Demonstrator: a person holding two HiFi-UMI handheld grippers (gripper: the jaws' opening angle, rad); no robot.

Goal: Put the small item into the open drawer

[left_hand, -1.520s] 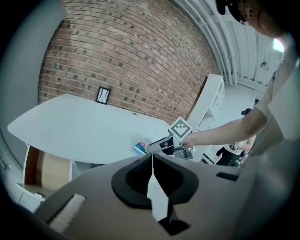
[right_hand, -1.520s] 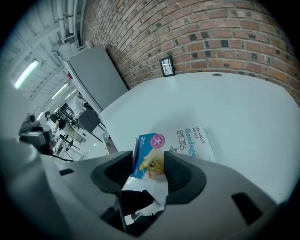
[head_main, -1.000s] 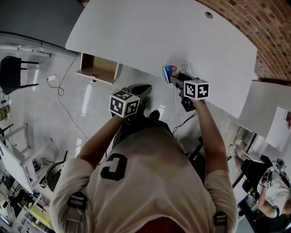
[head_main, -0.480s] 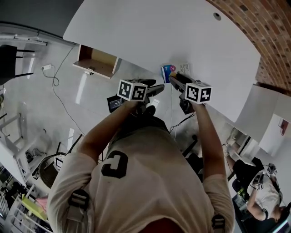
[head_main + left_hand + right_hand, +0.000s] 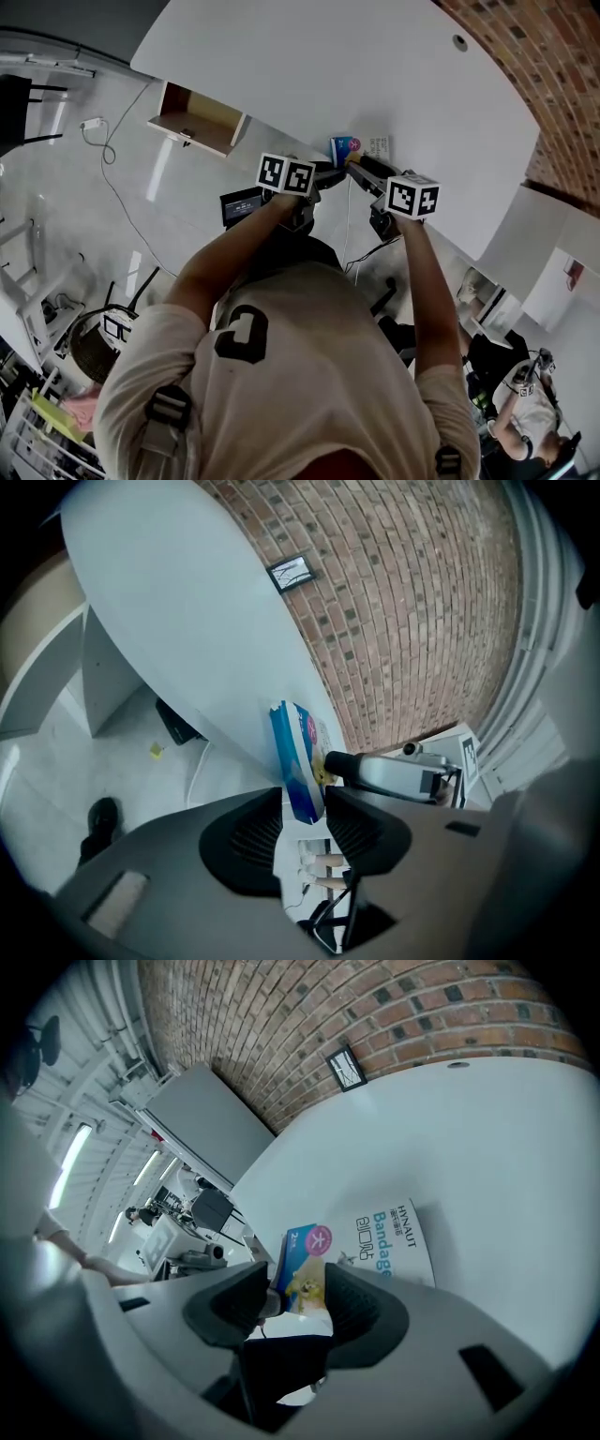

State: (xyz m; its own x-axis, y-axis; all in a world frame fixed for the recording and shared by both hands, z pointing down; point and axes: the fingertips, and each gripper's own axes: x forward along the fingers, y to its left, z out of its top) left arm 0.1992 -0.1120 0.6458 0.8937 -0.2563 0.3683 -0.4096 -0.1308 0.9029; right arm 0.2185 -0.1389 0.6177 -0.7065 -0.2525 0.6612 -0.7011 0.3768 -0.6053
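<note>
A small blue box (image 5: 345, 148) lies flat at the near edge of the white table (image 5: 309, 66), with one end over the edge. In the left gripper view this box (image 5: 298, 761) runs edge-on into the gap of my left gripper (image 5: 304, 819). Its jaws are closing around that end, one above and one below. My right gripper (image 5: 296, 1290) comes at the box (image 5: 307, 1265) from above and its wide jaws are closing slightly, one on each side. In the head view both grippers, left (image 5: 323, 173) and right (image 5: 356, 164), meet at the box. The open drawer (image 5: 199, 120) hangs under the table's left part.
A white bandage box (image 5: 379, 146) lies flat just right of the blue box, and shows behind it in the right gripper view (image 5: 394, 1237). A brick wall (image 5: 553, 84) rises behind the table. A black device (image 5: 241, 203), cables and a chair (image 5: 23, 98) are on the floor to the left.
My left gripper has swung up from the floor side to the table edge and now straddles the blue box's end. The right gripper has stayed at the box.
</note>
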